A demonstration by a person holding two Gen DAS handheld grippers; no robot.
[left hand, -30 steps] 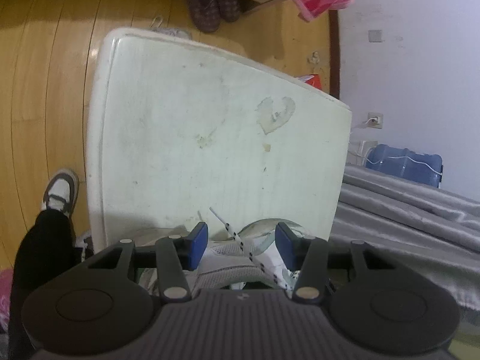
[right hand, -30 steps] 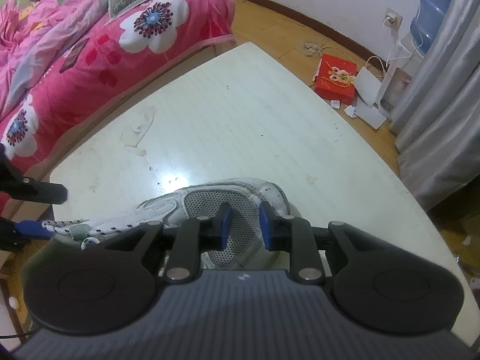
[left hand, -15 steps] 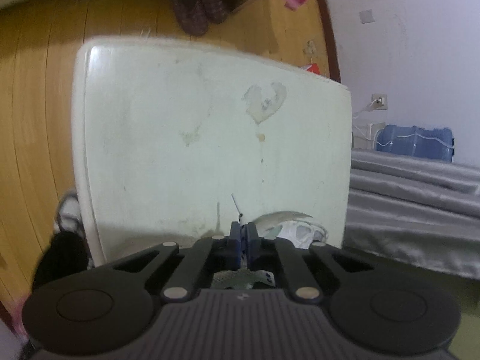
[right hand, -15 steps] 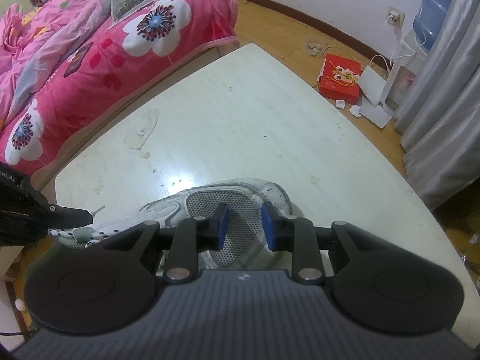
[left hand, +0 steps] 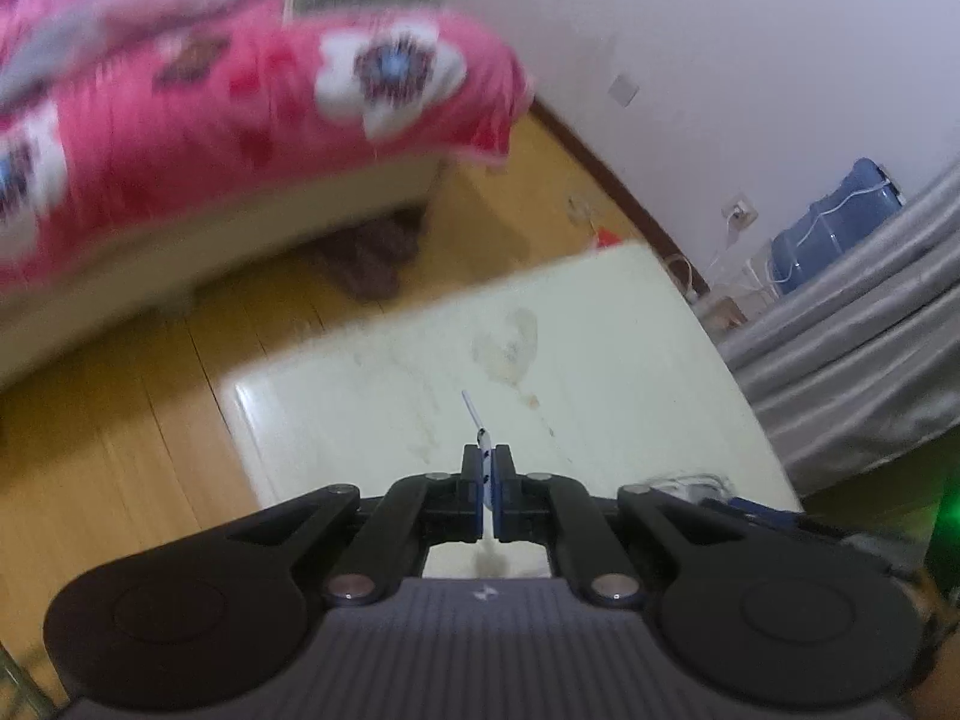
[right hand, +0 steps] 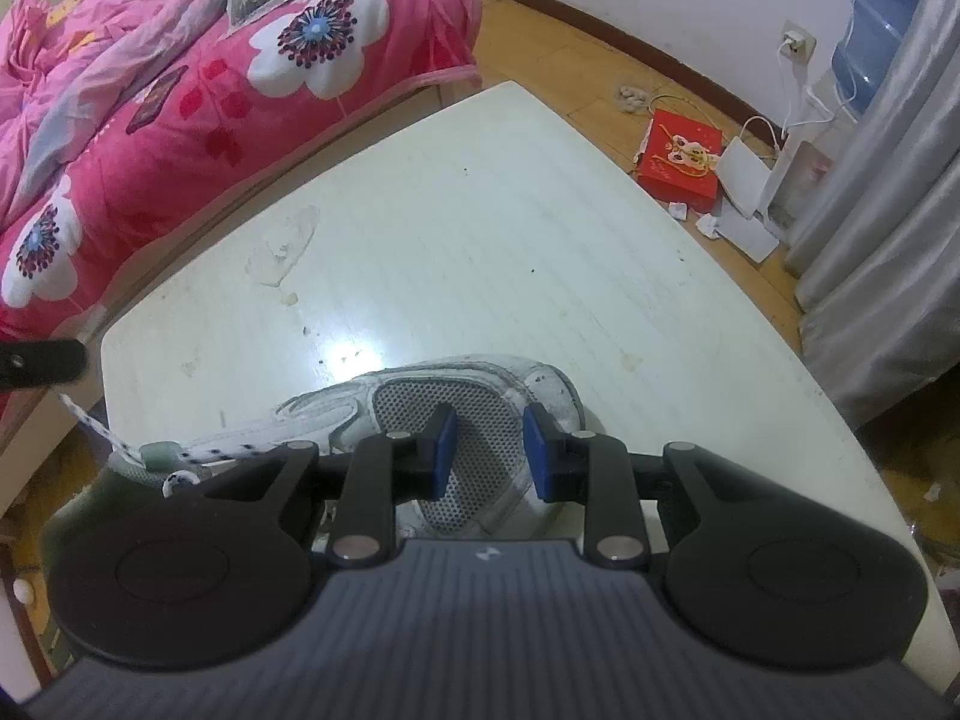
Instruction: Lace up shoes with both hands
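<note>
A worn white shoe (right hand: 474, 381) with a grey mesh toe lies on the pale table (right hand: 480, 228). My right gripper (right hand: 489, 438) hangs just over the mesh, its blue pads partly open with mesh showing between them. I cannot tell whether they touch it. My left gripper (left hand: 487, 465) is shut on the white speckled shoelace (left hand: 480, 432), whose tip sticks out past the pads. In the right wrist view a black finger of the left gripper (right hand: 45, 363) shows at the left edge. From it the shoelace (right hand: 90, 420) runs taut down to the shoe's collar.
A bed with a pink flowered quilt (right hand: 180, 90) stands beyond the table's far left edge, with dark slippers (left hand: 372, 258) under it. On the wood floor lie a red box (right hand: 681, 159) and papers. Grey curtains (right hand: 888, 192) and a blue water bottle (left hand: 834, 222) stand to the right.
The left gripper shut on the lace, then rose and rolled, drawing the lace up and left off the shoe. Its view swung from the tabletop to the bed. The right gripper stayed put.
</note>
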